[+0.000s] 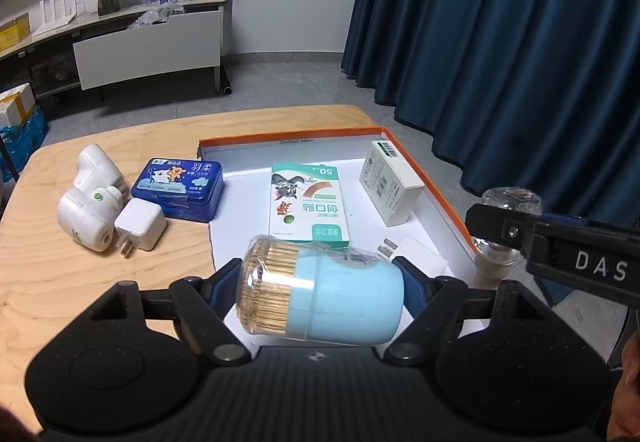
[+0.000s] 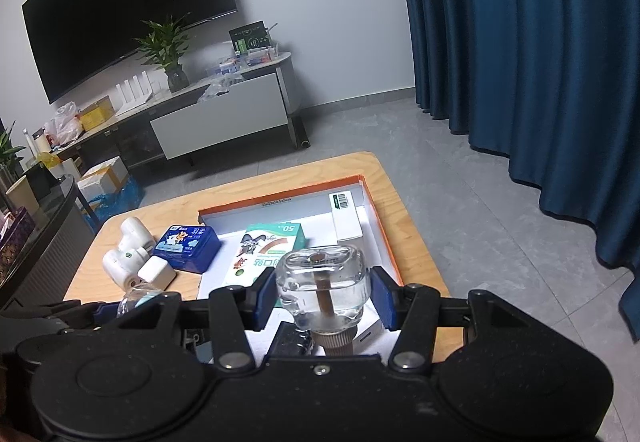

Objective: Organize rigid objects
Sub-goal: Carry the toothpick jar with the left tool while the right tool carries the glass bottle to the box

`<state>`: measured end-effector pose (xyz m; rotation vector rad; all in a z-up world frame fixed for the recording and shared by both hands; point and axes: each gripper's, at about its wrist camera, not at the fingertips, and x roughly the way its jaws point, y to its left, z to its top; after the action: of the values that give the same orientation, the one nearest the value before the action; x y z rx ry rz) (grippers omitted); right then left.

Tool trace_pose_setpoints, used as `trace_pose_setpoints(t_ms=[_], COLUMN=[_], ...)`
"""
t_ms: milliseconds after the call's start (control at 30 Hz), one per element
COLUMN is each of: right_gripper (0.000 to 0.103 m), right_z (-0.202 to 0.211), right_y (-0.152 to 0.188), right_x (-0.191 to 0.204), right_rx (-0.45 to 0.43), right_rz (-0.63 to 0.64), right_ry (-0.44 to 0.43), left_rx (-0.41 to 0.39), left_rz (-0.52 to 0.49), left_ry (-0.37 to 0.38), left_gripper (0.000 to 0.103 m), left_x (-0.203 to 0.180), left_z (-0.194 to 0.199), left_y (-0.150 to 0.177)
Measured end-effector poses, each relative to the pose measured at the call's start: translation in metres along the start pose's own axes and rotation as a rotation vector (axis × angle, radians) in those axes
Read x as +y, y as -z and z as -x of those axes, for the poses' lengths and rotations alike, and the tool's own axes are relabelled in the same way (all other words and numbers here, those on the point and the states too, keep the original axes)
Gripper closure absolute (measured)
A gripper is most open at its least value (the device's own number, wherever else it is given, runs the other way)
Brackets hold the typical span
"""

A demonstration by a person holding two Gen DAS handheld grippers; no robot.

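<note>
Above the orange-rimmed tray (image 1: 436, 185) on the bench (image 1: 80, 282), the left gripper (image 1: 320, 282) has its jaws clamped on a toothpick jar (image 1: 320, 296) lying sideways; right of it, the right gripper (image 2: 323, 292) clamps a clear bottle (image 2: 324, 278) over the tray's near corner.

Blue curtain (image 2: 520, 41), dark television (image 2: 128, 21), potted plant (image 2: 166, 49) on sideboard (image 2: 216, 121)

Plaster box (image 1: 308, 201) lies in tray (image 1: 424, 165), tin (image 1: 178, 189) left.
</note>
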<state>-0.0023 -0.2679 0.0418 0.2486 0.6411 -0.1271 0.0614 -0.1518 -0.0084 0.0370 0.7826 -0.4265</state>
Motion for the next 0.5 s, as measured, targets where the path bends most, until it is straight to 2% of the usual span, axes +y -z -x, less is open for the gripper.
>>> trace_pose_setpoints(t_ms=[500], right_gripper=[0.042], right_z=[-0.027], right_y=[-0.006], right_x=[0.0], right_rx=[0.03], right_rz=[-0.003], right_ry=[-0.007], left_rx=[0.016], left_rz=[-0.016], left_ry=[0.024], left_gripper=[0.023], left_x=[-0.005], left_z=[-0.019], left_y=[-0.007])
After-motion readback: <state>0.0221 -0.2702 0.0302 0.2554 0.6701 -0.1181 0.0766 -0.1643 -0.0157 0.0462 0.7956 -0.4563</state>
